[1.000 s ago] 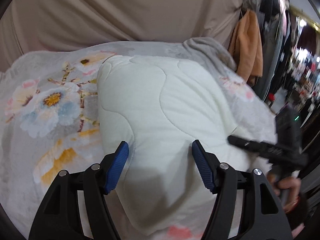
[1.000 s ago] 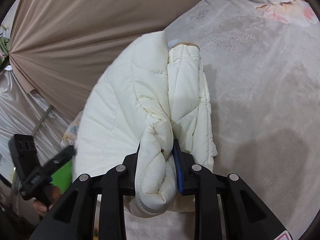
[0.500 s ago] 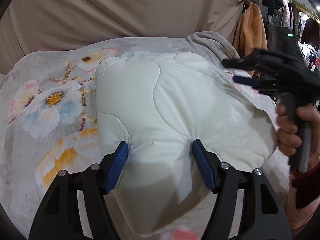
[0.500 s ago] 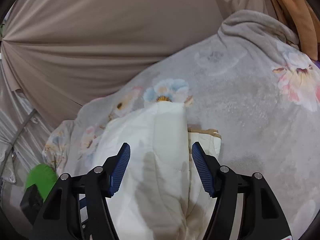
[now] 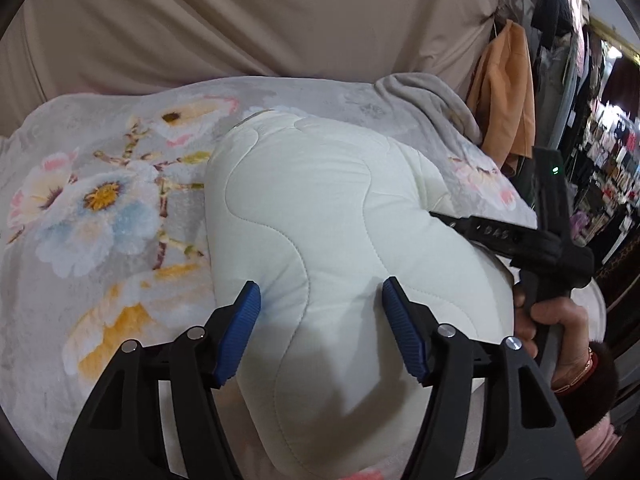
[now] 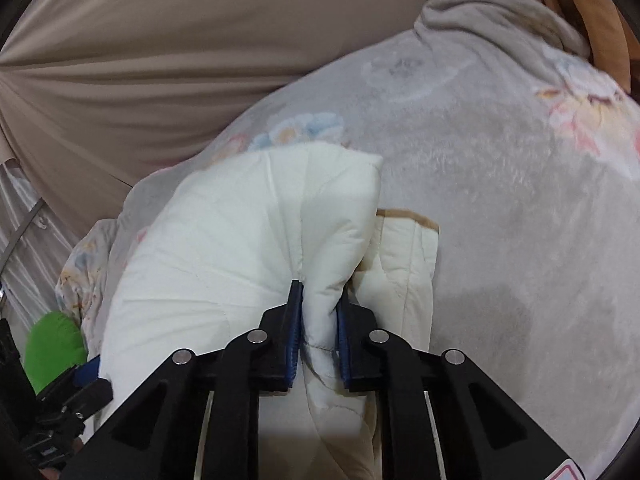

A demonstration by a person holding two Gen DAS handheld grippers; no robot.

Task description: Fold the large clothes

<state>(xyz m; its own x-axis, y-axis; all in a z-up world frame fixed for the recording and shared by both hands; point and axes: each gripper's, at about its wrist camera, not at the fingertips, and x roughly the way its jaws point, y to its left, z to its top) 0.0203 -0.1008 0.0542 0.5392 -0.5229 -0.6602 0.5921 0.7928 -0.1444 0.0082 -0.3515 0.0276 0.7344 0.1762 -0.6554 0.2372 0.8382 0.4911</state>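
A thick cream quilted garment (image 5: pixel 320 240) lies folded on a grey floral blanket (image 5: pixel 100 208). My left gripper (image 5: pixel 320 312) is open, its blue pads either side of the garment's near part, pressing on it. My right gripper (image 6: pixel 318 312) is shut on a bunched fold of the garment (image 6: pixel 240 240) at its right edge. In the left wrist view the right gripper (image 5: pixel 500 236) reaches into the garment's right side. A lower layer with tan trim (image 6: pixel 408 248) shows beside the pinched fold.
A beige curtain (image 5: pixel 240 20) hangs behind the blanket. An orange garment (image 5: pixel 508 92) hangs at the right with a clothes rack beyond. A bunched grey blanket edge (image 6: pixel 500 12) rises at the far right. A green object (image 6: pixel 52 344) sits low left.
My right gripper let go of the fold, rose open above the garment, then came back down and shut on a fold at the right edge. My left gripper stayed open on the garment.
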